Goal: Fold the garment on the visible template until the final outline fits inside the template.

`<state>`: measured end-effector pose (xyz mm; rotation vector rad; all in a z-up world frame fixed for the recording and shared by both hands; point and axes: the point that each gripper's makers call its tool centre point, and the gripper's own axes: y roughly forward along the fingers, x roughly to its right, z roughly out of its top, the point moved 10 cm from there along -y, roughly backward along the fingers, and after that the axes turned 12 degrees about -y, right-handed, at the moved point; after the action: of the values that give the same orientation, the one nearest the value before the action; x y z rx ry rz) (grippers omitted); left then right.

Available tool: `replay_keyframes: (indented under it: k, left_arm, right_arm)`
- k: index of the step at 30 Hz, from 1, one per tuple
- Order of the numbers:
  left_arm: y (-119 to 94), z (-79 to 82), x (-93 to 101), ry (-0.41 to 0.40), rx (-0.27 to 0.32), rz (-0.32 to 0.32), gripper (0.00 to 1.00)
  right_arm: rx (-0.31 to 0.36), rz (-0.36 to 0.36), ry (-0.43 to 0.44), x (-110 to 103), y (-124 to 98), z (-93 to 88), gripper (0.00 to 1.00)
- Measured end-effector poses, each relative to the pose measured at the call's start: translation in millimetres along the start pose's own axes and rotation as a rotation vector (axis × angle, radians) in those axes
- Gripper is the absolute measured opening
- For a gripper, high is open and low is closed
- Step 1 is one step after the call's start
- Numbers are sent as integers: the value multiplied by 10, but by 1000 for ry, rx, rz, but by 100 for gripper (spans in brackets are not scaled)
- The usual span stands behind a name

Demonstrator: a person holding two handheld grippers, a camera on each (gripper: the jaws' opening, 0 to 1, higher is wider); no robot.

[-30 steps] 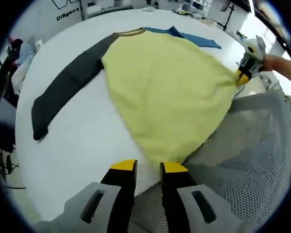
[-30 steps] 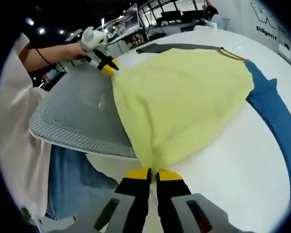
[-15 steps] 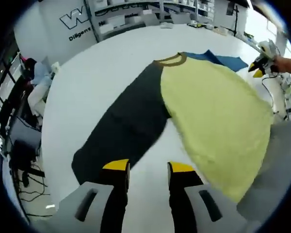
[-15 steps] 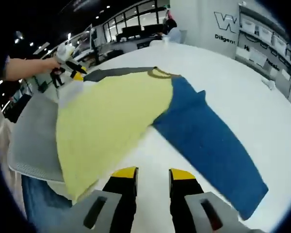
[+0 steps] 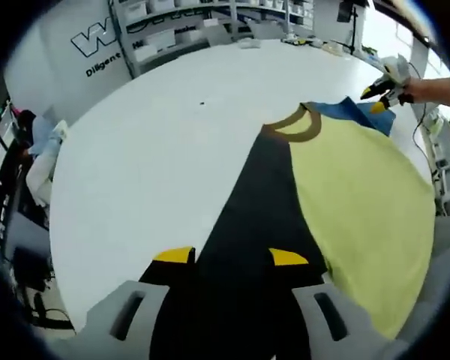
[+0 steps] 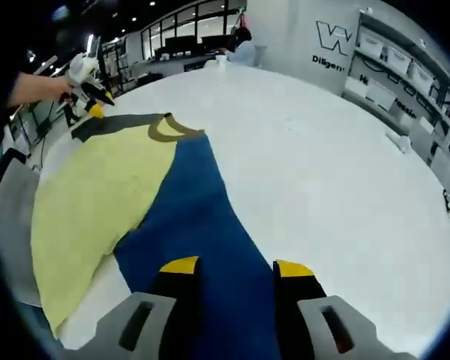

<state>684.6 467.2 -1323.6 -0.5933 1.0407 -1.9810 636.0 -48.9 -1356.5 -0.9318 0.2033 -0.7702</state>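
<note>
A raglan shirt lies flat on the white round table (image 5: 150, 150). It has a yellow body (image 5: 360, 195), a brown collar (image 5: 296, 127), a dark grey sleeve (image 5: 247, 217) and a blue sleeve (image 6: 202, 217). My left gripper (image 5: 231, 256) is open, its jaws standing wide apart over the dark grey sleeve. My right gripper (image 6: 236, 266) is open in the same way over the blue sleeve. The yellow body (image 6: 90, 202) reaches onto the grey mesh template (image 6: 11, 225) at the table's edge. Each view catches the other gripper far off in a hand, the right gripper (image 5: 372, 99) and the left gripper (image 6: 94, 107).
Shelving and a wall with a logo (image 5: 97, 45) stand behind the table. Chairs and clutter (image 5: 30, 157) sit past the left rim. A small white object (image 6: 399, 140) lies on the table at the right. Bare white tabletop (image 6: 322, 165) stretches beyond the sleeves.
Both grippers, shut on the yellow hem a second ago, have let go and opened. Each has swung outward from the hem and now hovers over a sleeve.
</note>
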Motion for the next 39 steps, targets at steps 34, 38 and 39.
replay_keyframes:
  k: [34,38,39]
  left_arm:
    - [541,294,-147,-48,-9,98,9]
    - [551,311,-148,-43,-5,88,9]
    - [554,315,-141,-31,-1,82,9]
  right_arm:
    - [-93,-92,-186,508,377,249,0]
    - [-106,-95,-198,503,332,240,0]
    - [-107,-97,-197,500,327,236,0]
